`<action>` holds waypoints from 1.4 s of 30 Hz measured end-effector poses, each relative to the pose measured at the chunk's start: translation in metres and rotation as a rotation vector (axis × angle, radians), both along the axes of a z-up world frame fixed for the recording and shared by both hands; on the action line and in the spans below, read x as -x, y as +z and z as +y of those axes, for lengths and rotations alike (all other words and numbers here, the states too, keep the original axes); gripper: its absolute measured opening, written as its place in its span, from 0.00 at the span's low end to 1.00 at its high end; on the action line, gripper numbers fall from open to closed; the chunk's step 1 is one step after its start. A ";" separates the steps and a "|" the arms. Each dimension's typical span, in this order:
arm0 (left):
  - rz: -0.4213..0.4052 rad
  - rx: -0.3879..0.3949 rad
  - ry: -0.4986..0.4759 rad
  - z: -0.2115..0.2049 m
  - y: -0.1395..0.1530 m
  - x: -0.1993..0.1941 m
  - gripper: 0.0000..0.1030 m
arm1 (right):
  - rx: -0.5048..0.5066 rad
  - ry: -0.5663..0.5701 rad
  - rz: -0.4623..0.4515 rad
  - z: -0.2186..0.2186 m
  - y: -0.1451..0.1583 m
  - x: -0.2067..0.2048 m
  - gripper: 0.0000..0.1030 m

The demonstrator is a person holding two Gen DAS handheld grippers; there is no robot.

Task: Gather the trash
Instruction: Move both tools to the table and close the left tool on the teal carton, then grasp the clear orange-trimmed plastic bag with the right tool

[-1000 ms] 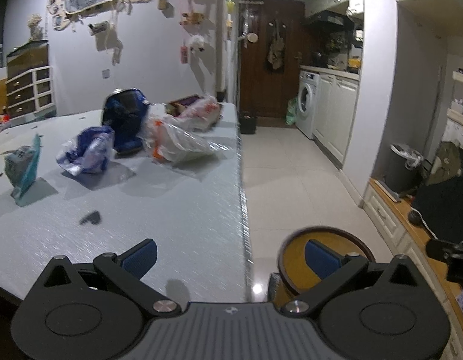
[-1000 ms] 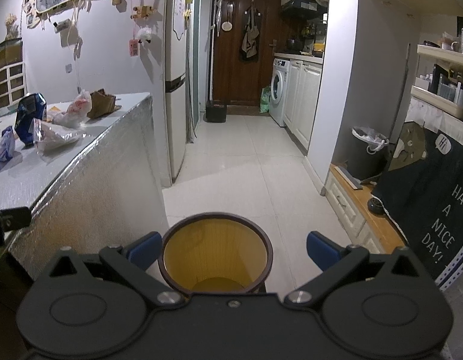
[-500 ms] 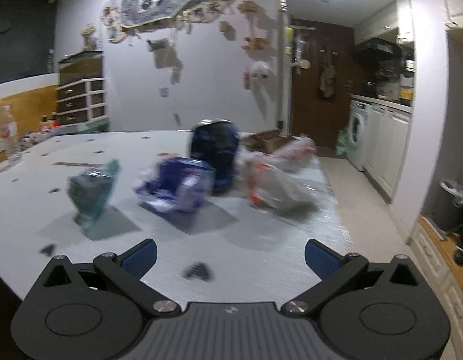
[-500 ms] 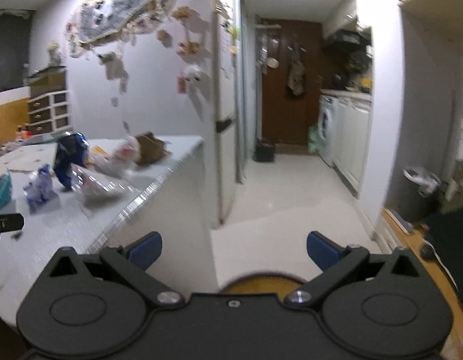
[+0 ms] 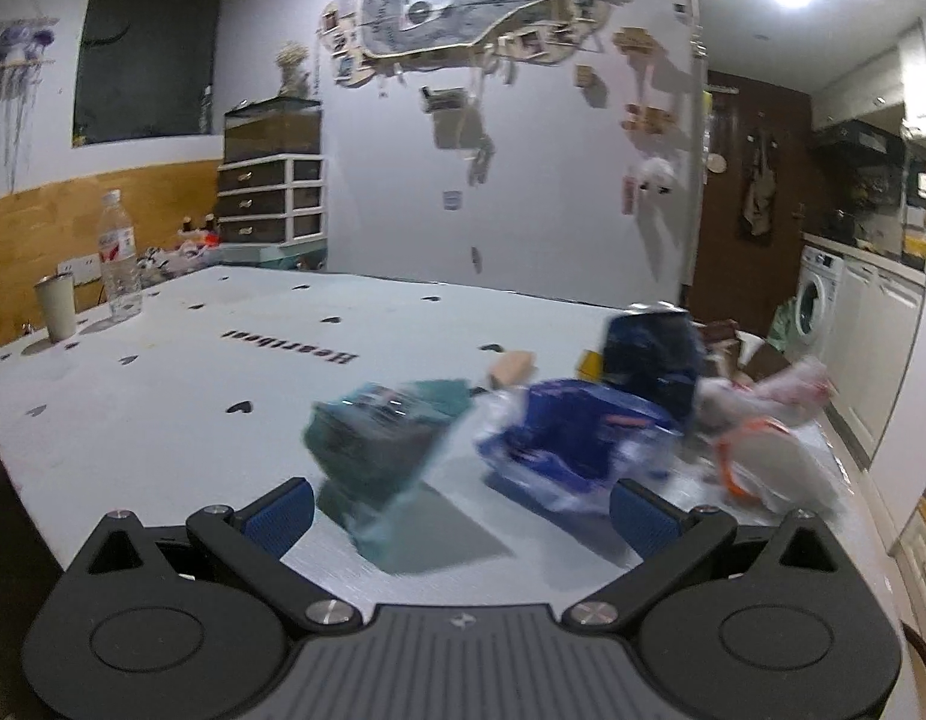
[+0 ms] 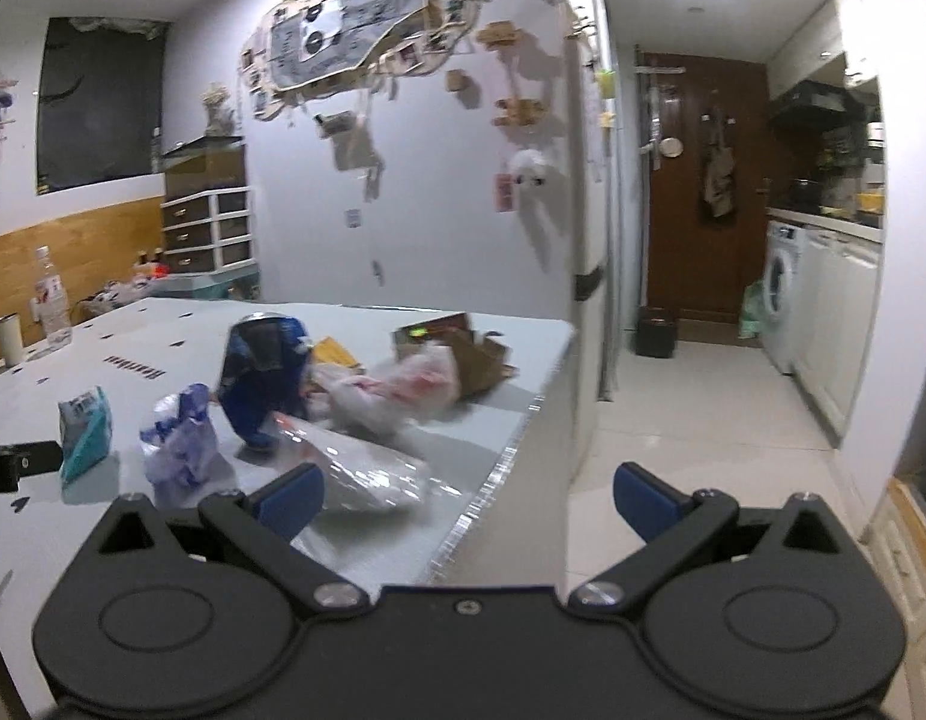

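Both claws are spread and empty. The left gripper (image 5: 461, 507) faces a crumpled teal plastic packet (image 5: 381, 450) at twelve o'clock on the white table (image 5: 162, 396), a blue-and-white wrapper (image 5: 574, 444) at one o'clock. The light packet may skid away if nudged.

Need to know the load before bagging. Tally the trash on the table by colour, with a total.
Teal packet: 1
Blue-and-white crumpled wrapper: 1
Dark blue bag: 1
Clear wrapper with orange print: 1
White-and-red plastic bag: 1
Brown cardboard box: 1
Total: 6, on the table; smaller scraps are too blurred to count.
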State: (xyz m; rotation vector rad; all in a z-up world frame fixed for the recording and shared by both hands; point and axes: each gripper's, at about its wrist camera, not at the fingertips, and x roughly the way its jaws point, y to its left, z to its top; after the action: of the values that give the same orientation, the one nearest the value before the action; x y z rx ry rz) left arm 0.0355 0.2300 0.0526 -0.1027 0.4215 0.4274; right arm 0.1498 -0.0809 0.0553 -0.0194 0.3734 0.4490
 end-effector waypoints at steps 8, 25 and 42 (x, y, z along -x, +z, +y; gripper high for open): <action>-0.045 0.260 0.076 0.073 0.003 -0.022 1.00 | 0.035 0.027 0.045 0.047 -0.014 -0.030 1.00; 0.050 0.521 0.228 0.130 -0.030 -0.099 1.00 | 0.048 0.088 0.107 0.080 -0.029 -0.058 0.86; 0.070 0.313 0.122 0.091 -0.036 -0.072 0.61 | 0.156 0.087 0.091 0.090 -0.030 -0.054 0.28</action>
State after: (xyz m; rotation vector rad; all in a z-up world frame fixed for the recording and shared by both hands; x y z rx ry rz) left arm 0.1078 0.3207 0.0168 -0.4199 0.5507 0.4836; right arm 0.2038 0.0086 0.0252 -0.1674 0.4973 0.5074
